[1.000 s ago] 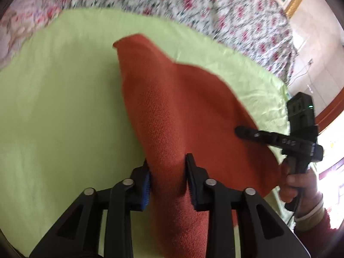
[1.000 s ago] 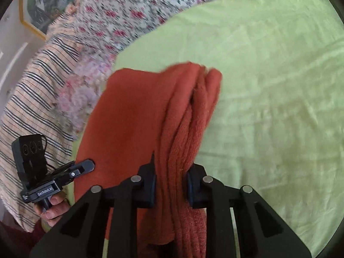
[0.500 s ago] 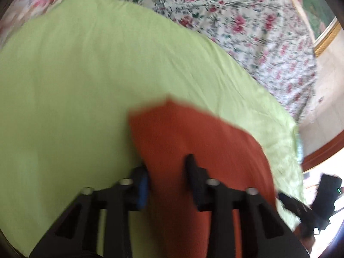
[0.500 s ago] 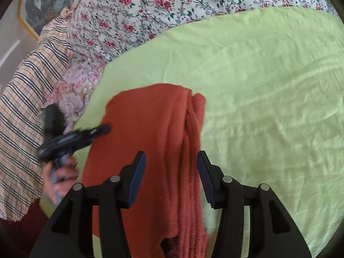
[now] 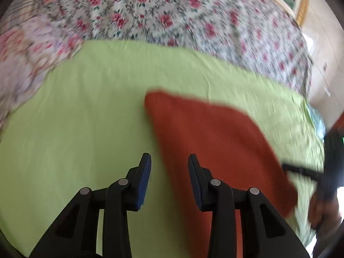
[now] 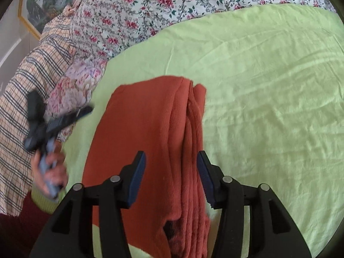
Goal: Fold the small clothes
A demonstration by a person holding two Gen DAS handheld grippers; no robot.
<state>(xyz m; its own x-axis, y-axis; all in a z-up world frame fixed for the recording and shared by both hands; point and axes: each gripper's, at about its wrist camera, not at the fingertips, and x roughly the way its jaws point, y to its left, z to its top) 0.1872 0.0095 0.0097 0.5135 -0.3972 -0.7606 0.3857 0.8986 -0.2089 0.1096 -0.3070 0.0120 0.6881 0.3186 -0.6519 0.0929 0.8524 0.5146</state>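
A rust-orange knit garment lies folded on the lime-green sheet. In the right wrist view the garment shows stacked folded layers along its right edge. My left gripper is open and empty, with its left finger over the sheet and its right finger over the garment's left edge. My right gripper is open and empty, hovering over the garment's near part. Each gripper shows in the other's view, blurred: the left gripper at the left, the right gripper at the right.
A floral bedcover lies behind the green sheet. A checked cloth and a pale floral cloth lie at the left. A framed picture hangs on the far wall.
Both grippers were shut on the raised garment a second ago. They opened and let it go, the right first. It now lies flat, and both grippers have drawn back.
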